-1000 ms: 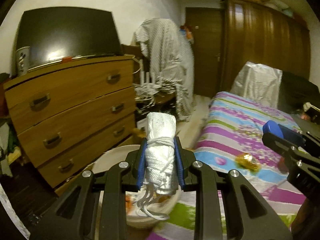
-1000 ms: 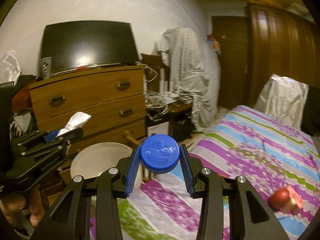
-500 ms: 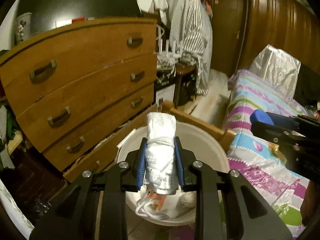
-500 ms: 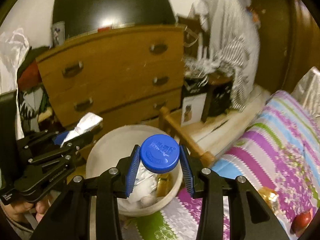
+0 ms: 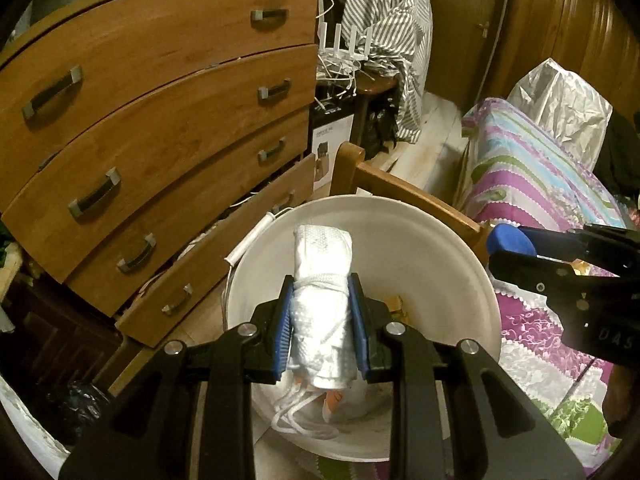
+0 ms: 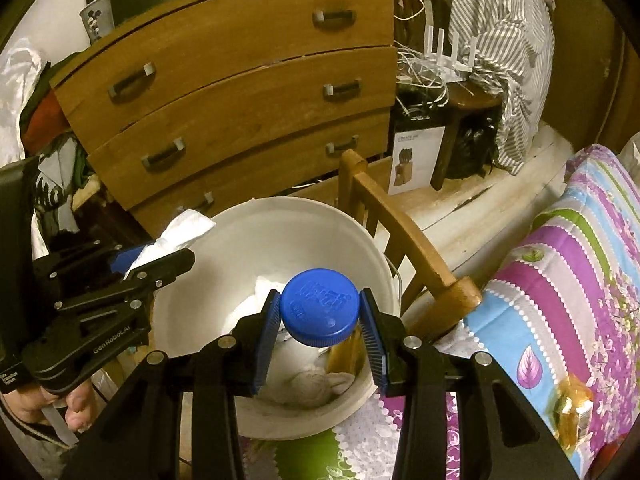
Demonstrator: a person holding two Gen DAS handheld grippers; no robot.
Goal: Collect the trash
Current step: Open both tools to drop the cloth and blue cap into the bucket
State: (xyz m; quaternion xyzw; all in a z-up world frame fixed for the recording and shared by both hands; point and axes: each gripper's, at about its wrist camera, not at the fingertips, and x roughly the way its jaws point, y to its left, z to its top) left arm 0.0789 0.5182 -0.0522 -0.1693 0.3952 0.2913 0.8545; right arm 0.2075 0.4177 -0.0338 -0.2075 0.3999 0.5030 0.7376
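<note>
Now both loads are held over the white bucket (image 5: 460, 248): the left tool (image 5: 320, 320) is clamped on a white bundle (image 5: 324, 280), the right tool (image 6: 320, 320) on a blue-capped bottle (image 6: 319, 306). Release is called for next.

My tongs' ribbed blue pads (image 5: 282, 322) pinch a woven white cloth bundle (image 5: 323, 304) above the smooth matt white bucket (image 5: 420, 248), beside the glossy wooden dresser (image 5: 168, 120).

The bucket (image 5: 440, 248) is white, and so is the rolled mask (image 5: 324, 304); the bottle cap (image 6: 319, 307) is blue. The bedspread (image 6: 580, 280) has purple, blue and green stripes with flowers, and the dresser (image 5: 160, 120) is brown wood.
</note>
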